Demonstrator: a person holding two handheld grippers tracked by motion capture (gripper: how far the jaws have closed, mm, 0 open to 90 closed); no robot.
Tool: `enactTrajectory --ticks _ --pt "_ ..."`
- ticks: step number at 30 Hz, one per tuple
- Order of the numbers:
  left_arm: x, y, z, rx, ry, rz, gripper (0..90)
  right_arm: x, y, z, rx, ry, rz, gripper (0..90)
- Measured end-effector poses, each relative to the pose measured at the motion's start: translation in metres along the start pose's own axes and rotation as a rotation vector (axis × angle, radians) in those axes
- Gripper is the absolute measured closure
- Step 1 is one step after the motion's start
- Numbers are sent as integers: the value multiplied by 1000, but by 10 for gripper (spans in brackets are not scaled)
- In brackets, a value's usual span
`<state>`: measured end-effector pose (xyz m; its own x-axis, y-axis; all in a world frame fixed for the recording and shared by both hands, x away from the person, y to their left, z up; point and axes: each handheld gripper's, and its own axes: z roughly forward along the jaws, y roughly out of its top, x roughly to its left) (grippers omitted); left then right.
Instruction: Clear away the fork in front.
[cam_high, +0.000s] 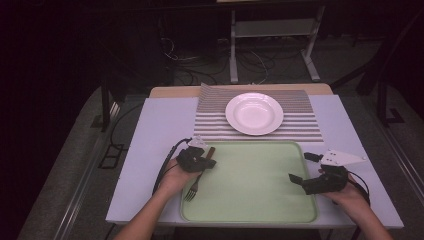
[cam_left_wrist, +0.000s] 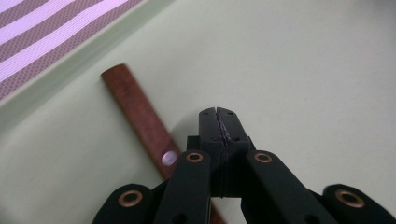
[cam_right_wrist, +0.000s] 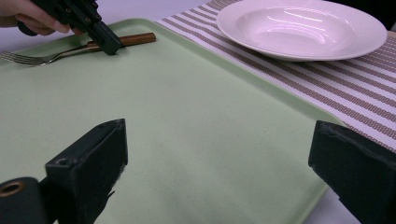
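A fork (cam_high: 192, 190) with a brown wooden handle (cam_left_wrist: 140, 112) lies along the left side of the pale green tray (cam_high: 250, 200), tines toward the person. My left gripper (cam_high: 213, 162) is over the handle end. Its jaws are pressed together (cam_left_wrist: 218, 112) with nothing between them, and the handle runs just beside them on the tray floor. In the right gripper view the left gripper (cam_right_wrist: 109, 46) tips down right against the fork (cam_right_wrist: 51, 57). My right gripper (cam_high: 303, 167) hovers at the tray's right edge, wide open and empty (cam_right_wrist: 217, 135).
A white deep plate (cam_high: 254, 113) sits on a striped placemat (cam_high: 210, 117) beyond the tray. The tray rests on a white tabletop (cam_high: 155, 140). Metal frame legs and cables stand on the floor behind the table.
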<state>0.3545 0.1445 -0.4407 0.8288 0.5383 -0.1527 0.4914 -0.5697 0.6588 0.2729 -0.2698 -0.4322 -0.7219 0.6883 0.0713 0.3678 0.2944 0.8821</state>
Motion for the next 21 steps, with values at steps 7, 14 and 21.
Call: enactTrajectory --ticks 7,14,21 --pt "14 -10 -13 0 36 -45 894 1 0 0 3 -1 -5 49" --pt "21 -17 -21 -1 36 -77 893 0 0 1 3 0 -2 49" --pt "21 -19 -26 -14 27 -70 856 0 0 0 2 -1 -4 49"
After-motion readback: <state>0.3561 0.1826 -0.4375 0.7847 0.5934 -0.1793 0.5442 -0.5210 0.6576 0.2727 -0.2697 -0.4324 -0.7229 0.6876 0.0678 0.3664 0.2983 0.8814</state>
